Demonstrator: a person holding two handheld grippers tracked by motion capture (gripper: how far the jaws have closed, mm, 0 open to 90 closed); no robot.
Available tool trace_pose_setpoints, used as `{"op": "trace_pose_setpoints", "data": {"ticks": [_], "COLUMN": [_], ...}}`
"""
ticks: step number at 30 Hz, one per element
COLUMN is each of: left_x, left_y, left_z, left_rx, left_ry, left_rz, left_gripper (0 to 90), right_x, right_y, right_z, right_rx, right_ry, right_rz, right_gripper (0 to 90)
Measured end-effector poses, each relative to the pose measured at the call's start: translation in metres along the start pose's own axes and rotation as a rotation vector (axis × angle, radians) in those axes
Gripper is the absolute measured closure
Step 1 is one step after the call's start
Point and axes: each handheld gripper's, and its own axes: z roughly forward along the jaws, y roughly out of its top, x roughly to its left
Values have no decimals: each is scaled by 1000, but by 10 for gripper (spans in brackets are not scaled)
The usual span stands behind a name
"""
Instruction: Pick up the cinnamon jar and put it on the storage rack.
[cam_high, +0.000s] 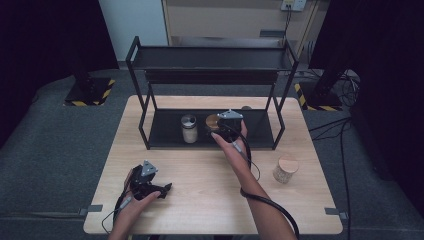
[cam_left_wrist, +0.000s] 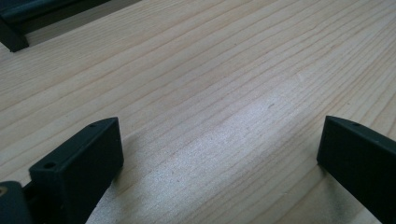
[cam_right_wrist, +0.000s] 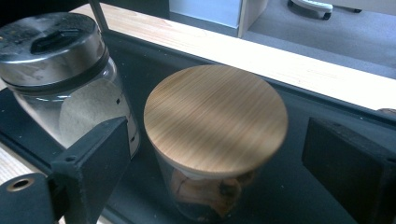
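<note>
Wood-lidded jar (cam_right_wrist: 215, 140) upright on rack shelf (cam_right_wrist: 289, 196), axis vertical | right gripper (cam_right_wrist: 215, 154) — jaws apart, flanking jar, not touching

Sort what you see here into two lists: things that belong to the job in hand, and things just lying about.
In the job: right gripper, open around the wooden-lid jar; rack it stands on.

Lying about: metal-lid jar beside it; second wooden-lid jar on the table; left gripper, open over bare wood.
</note>
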Motion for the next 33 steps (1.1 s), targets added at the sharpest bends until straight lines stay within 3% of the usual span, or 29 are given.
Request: {"op": "trace_pose_setpoints", "data": {"ticks": [9, 17, 33], "left_x": [0, 0, 0], "left_y": [0, 0, 0], "left_z": [0, 0, 0], "left_rx": [0, 0, 0], "left_ry": [0, 0, -1], "left_rz": [1, 0, 1], "left_gripper": [0, 0, 0], "right_x": [-2, 3, 2], "right_y": [0, 7, 6], "right_z": [-20, -37, -60], "right_rx": [6, 20, 37], "right_ry": [14, 17, 20], "right_rz": [7, -9, -11], "right_gripper": [50, 44, 45]}}
